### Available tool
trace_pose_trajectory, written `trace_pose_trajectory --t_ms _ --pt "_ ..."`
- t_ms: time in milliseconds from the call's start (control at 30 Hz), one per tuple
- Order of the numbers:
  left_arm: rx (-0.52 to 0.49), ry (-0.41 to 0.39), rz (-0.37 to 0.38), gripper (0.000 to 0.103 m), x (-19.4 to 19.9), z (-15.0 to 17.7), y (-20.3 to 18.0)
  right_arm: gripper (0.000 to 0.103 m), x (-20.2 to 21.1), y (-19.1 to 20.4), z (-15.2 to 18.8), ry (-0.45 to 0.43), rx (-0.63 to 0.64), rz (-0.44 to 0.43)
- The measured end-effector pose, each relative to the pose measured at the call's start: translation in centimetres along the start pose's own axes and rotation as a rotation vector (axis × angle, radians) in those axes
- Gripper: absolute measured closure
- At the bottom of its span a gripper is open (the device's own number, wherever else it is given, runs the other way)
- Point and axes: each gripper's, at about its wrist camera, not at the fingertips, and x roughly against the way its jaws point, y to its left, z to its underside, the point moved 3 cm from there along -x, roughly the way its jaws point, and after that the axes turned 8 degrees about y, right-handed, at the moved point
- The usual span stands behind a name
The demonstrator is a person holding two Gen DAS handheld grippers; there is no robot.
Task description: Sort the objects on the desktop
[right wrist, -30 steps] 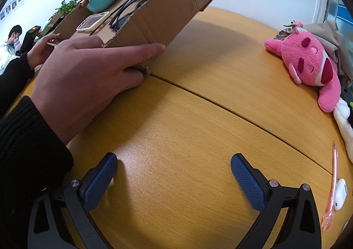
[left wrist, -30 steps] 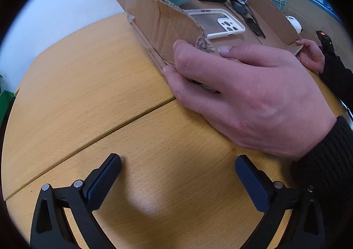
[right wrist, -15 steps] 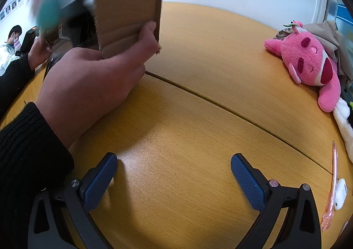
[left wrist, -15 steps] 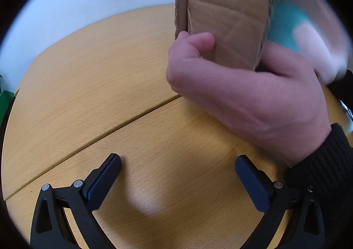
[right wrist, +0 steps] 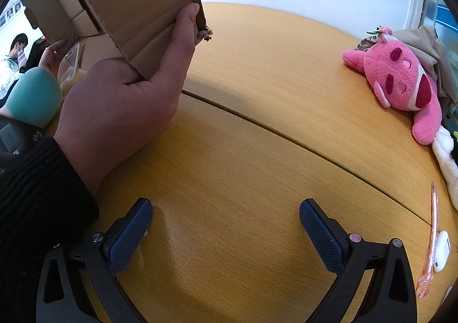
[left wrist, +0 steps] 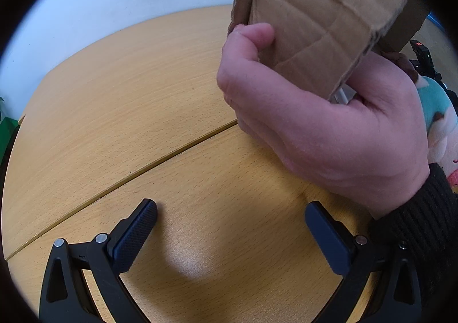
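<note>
Well beyond both spread tongs (left wrist: 230, 215) (right wrist: 225, 215), a hand (right wrist: 120, 111) (bare) tilts the cardboard box (right wrist: 137, 2).

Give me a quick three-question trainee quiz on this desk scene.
1. True or false: the left claw grips the box.
2. What holds the box up? A) a bare hand B) the right claw C) nothing, it lies flat
3. Fill in: the pink plush lies on the ____.

Key: 1 false; 2 A; 3 table.
</note>
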Motion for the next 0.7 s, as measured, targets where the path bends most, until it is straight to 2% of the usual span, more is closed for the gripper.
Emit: trace_pose_trajectory --t_ms 700 --pt "-0.002 0.0 0.001 0.0 0.17 -0.45 0.12 0.0 -0.13 -0.01 0.34 -0.003 -0.005 0.001"
